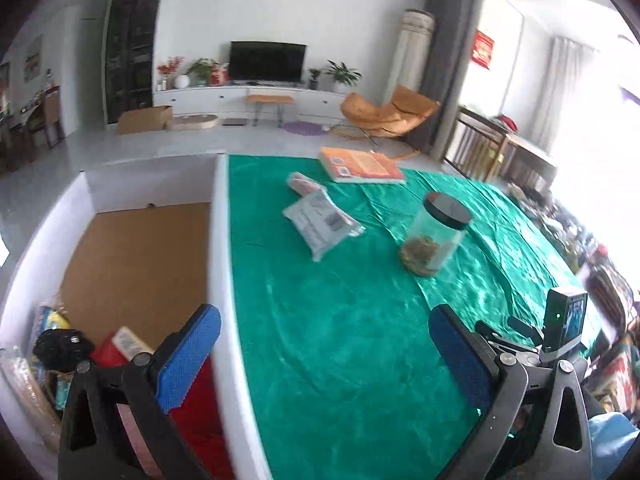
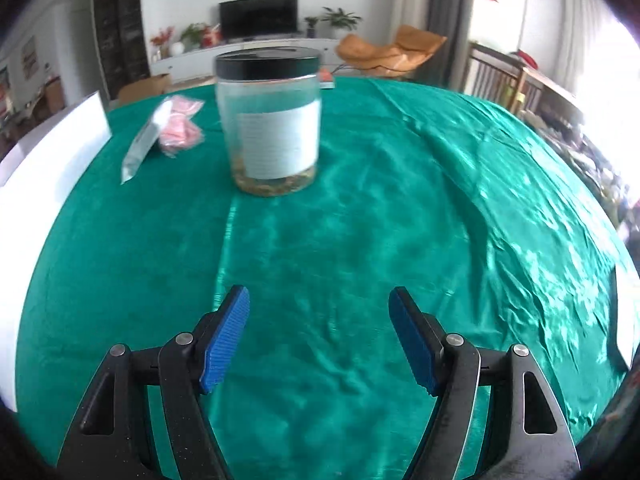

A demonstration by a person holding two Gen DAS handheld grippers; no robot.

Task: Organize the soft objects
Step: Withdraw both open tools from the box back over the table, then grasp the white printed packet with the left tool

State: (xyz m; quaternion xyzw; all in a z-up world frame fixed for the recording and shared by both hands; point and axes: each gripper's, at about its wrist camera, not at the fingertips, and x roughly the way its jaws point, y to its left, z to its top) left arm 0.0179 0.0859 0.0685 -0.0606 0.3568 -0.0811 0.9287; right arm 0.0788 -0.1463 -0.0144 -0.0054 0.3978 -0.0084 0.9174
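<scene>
The left gripper [image 1: 324,344] is standing fully released, its blue pads [image 1: 188,356] spread wide and nothing lying between them; it is straddling the white wall of the box [image 1: 218,280], one finger over the box interior, the other over the green tablecloth [image 1: 340,320]. The right gripper [image 2: 320,336] is also standing released and empty, pointing down over bare cloth.

Inside the box, at its near end, a red item [image 1: 196,420] and several packets are lying together; what they are cannot be told.

Farther out, the soft items still to be sorted are lying on the cloth: a white plastic pouch [image 1: 320,220] and, just behind it and touching, a pink packet [image 1: 304,182]. In the left wrist view the pouch's long axis is running diagonally, far-left to near-right, straight ahead of the left gripper and near the box wall.

From the right gripper, the pouch [image 2: 146,140] and pink packet [image 2: 180,128] are lying ahead and to the left, with the lidded clear jar [image 2: 274,120] standing just to their right. Judgement: the left hand is the better placed one, with an open path; the right would be reaching across past the jar. An orange book [image 1: 360,164] is lying farthest back.
</scene>
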